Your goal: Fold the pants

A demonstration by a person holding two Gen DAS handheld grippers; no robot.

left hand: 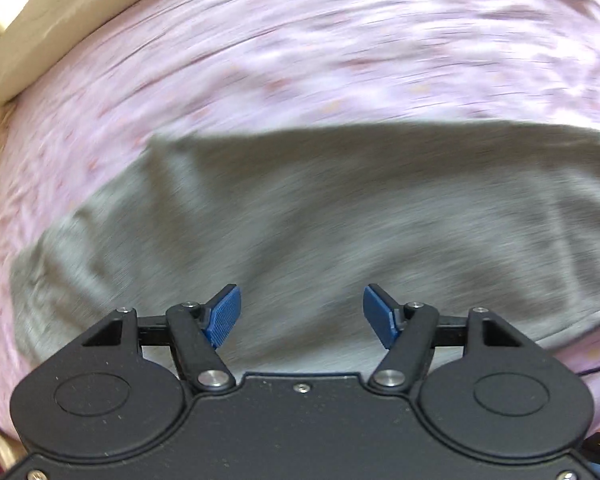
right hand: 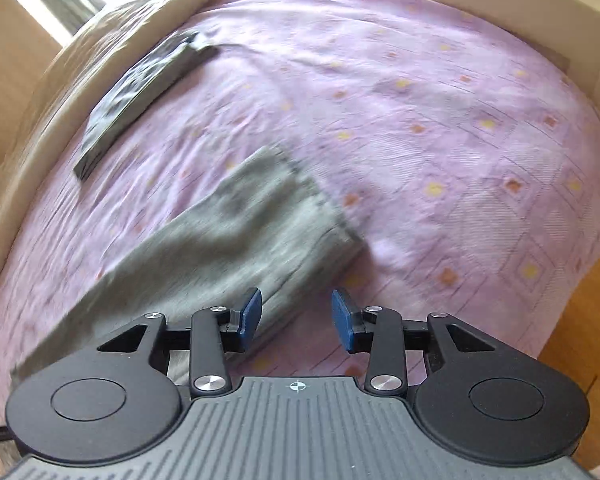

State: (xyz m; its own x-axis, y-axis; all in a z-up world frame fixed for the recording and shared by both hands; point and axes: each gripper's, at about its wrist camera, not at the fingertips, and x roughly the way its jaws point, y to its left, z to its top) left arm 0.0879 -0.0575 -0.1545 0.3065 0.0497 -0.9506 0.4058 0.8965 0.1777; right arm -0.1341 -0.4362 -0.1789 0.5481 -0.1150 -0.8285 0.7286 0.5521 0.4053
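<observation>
Your left gripper (left hand: 302,316) hangs released, blue pads spread wide, empty above the grey pants (left hand: 320,216) lying flat across the pink patterned bedsheet (left hand: 300,60). Your right gripper (right hand: 297,320) is likewise released and empty, over the pants' near edge; a dark folded garment (right hand: 140,96) lies far left.

No readable text, label, brand or number is showing in either view; only a small white crosshair sign (right hand: 297,386) is sitting on the right gripper's ribbed grey housing (right hand: 300,432).
</observation>
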